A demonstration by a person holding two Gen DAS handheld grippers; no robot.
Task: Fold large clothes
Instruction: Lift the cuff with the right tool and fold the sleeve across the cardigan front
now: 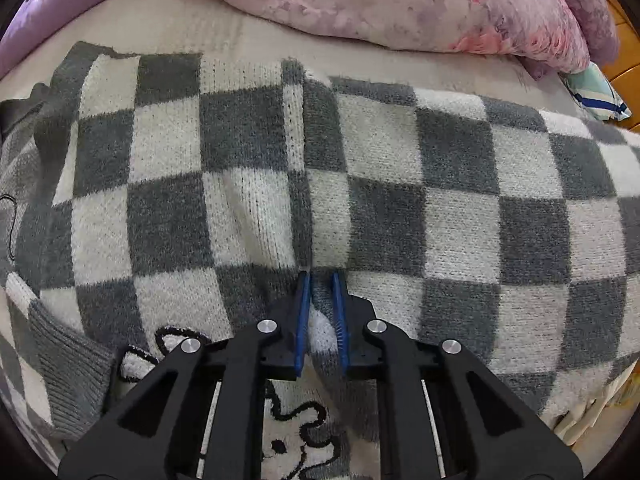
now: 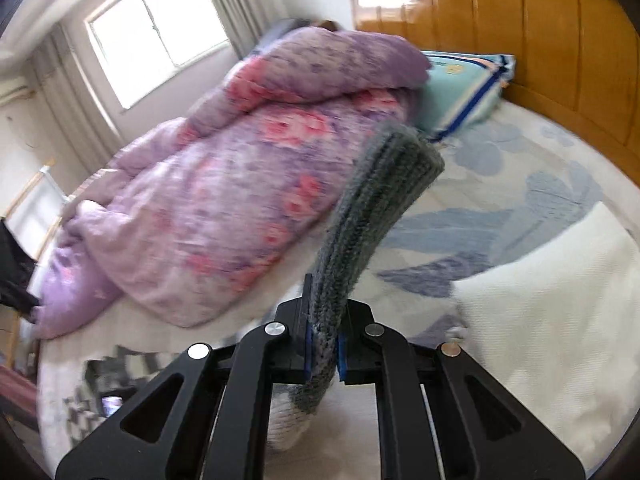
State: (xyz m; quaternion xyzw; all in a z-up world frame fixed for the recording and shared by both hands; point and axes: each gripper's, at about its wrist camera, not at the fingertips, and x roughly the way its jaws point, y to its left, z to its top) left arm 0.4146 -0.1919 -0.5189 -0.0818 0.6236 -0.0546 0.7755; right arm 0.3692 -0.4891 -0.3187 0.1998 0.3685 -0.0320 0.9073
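A grey-and-white checkered knit sweater (image 1: 248, 184) lies spread on the bed and fills the left wrist view. My left gripper (image 1: 321, 280) is low over its near part, its blue pads shut on a ridge of the knit. In the right wrist view my right gripper (image 2: 324, 312) is shut on the sweater's grey ribbed cuff (image 2: 372, 220), which sticks up and forward above the bed. A bit of the checkered knit (image 2: 104, 380) shows at the lower left there.
A purple floral quilt (image 2: 224, 184) is piled along the far side of the bed (image 2: 500, 208). A striped teal pillow (image 2: 460, 88) leans at the wooden headboard (image 2: 520, 20). A white cloth (image 2: 560, 320) lies at right. A window (image 2: 160, 32) is behind.
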